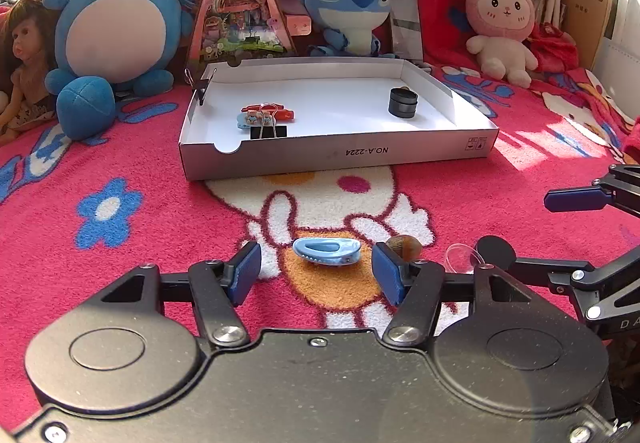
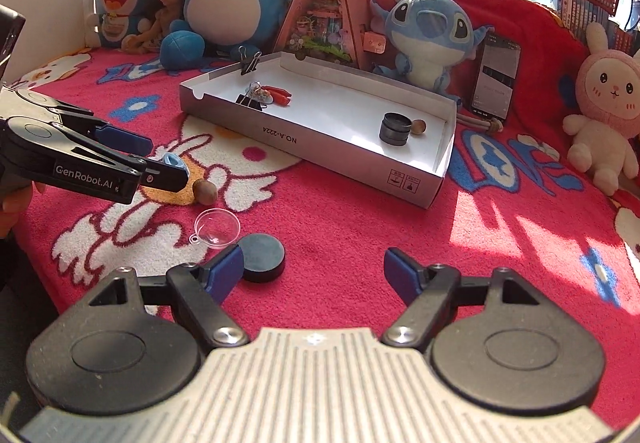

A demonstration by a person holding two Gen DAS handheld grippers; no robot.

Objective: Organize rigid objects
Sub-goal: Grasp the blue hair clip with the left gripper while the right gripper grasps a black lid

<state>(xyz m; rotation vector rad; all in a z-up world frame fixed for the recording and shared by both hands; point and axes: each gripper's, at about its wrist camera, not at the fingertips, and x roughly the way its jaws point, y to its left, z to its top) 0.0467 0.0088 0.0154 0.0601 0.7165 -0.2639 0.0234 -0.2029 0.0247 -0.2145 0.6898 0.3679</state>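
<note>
A light blue hair clip [image 1: 326, 251] lies on the red blanket between the open fingers of my left gripper [image 1: 316, 269]; in the right wrist view the clip [image 2: 173, 160] shows beside that gripper [image 2: 160, 159]. A brown nut [image 1: 404, 245] [image 2: 205, 190], a clear plastic half-dome [image 2: 217, 229] and a black round disc [image 2: 262, 257] lie close by. My right gripper [image 2: 314, 275] is open and empty, its left finger next to the disc. The white cardboard box [image 1: 340, 157] [image 2: 320, 151] holds a binder clip [image 1: 266, 125], red peppers [image 1: 280, 112], a black round tin [image 1: 403, 102] and a second nut [image 2: 419, 126].
Plush toys, a doll and a triangular pink toy house [image 1: 240, 3] stand behind the box. A phone [image 2: 496, 77] leans against the red cushion. A binder clip [image 2: 250, 63] grips the box's far left corner. A bookshelf runs along the back.
</note>
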